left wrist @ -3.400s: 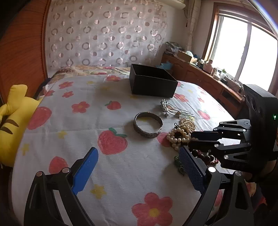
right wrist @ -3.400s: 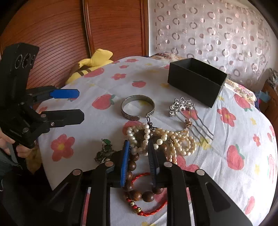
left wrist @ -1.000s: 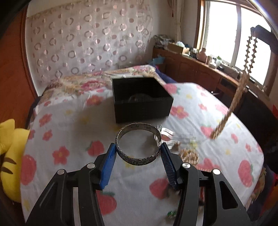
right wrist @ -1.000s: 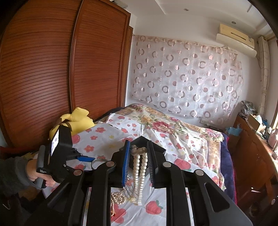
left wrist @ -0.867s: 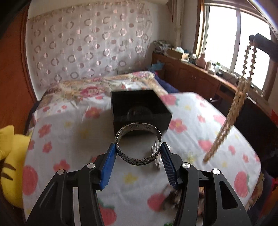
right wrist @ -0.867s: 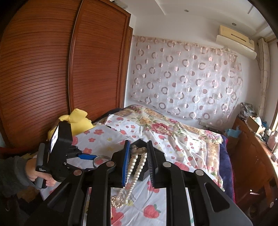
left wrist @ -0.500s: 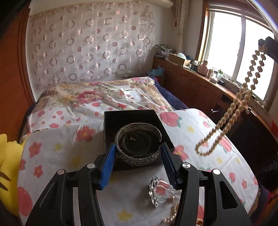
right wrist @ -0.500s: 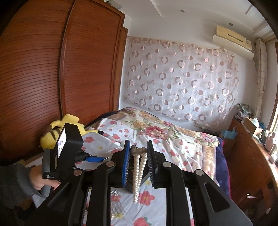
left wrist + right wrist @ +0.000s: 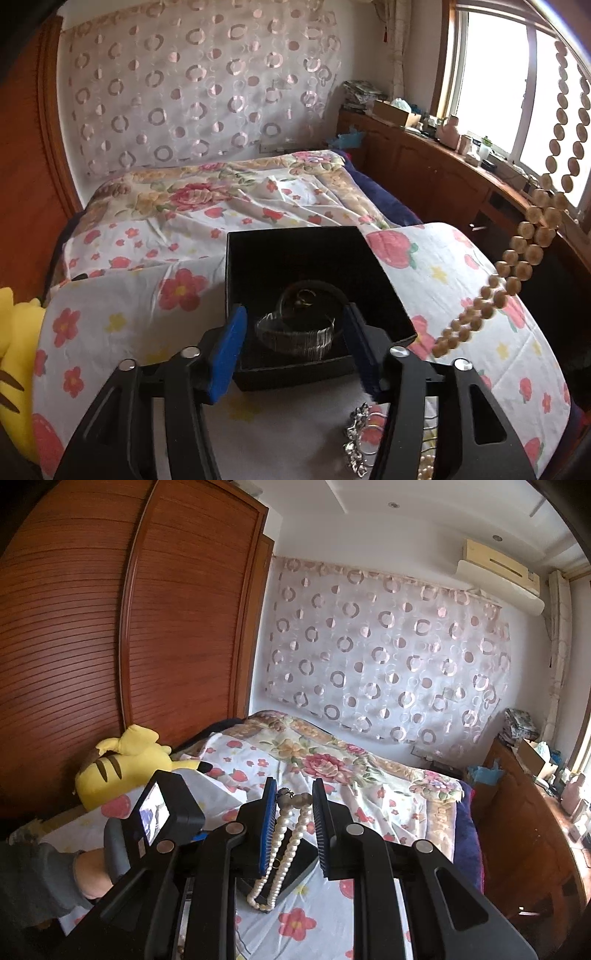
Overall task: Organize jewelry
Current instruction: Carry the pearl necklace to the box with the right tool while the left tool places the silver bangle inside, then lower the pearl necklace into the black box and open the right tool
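Left tool [image 9: 295, 332] spread above box [image 9: 384, 266] rim; bangle [image 9: 295, 334] inside.

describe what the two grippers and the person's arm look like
Both the left gripper and right gripper are matte black linkage frames with triangular cutouts, silver pivot bolts and ribbed blue finger pads. The left one carries a black camera block with a small lit screen. The person's sleeve is grey.

No legible text, labels, brands or numbers in either view. Small lit screen [image 9: 154, 811] on the back of the left hand-held gripper [image 9: 295, 334], at 9 o'clock in the right wrist view: picture only, too small to read. Boxes on the sideboard [image 9: 424, 147] at 2 o'clock: markings unreadable.
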Action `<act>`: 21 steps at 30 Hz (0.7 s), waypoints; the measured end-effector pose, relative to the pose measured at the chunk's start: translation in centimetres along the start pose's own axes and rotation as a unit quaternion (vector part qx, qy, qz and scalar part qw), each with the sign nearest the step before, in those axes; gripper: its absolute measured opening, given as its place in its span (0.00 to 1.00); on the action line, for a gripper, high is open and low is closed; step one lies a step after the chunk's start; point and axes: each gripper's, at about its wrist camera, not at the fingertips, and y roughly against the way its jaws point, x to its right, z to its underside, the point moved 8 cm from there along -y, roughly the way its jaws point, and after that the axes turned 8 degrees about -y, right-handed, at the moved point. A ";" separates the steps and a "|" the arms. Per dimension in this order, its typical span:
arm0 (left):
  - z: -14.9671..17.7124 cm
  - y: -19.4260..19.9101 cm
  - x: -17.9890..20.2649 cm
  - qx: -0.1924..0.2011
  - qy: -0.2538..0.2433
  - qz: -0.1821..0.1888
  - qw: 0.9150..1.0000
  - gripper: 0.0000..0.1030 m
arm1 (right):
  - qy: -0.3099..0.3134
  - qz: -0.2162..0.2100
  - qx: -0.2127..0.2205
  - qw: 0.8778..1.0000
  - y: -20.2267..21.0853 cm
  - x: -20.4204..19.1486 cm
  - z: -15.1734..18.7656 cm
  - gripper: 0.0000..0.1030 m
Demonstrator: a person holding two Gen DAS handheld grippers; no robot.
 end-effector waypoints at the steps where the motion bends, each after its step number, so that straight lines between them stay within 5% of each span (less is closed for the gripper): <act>1: 0.1 0.2 -0.1 0.003 0.002 0.001 1.000 0.63 | -0.002 -0.001 -0.002 1.000 -0.3 -0.1 -0.1 0.21; 21: 3.8 5.6 -4.7 0.018 0.027 -0.027 0.999 0.73 | -0.023 0.010 -0.016 1.000 -7.7 -0.6 -0.3 0.21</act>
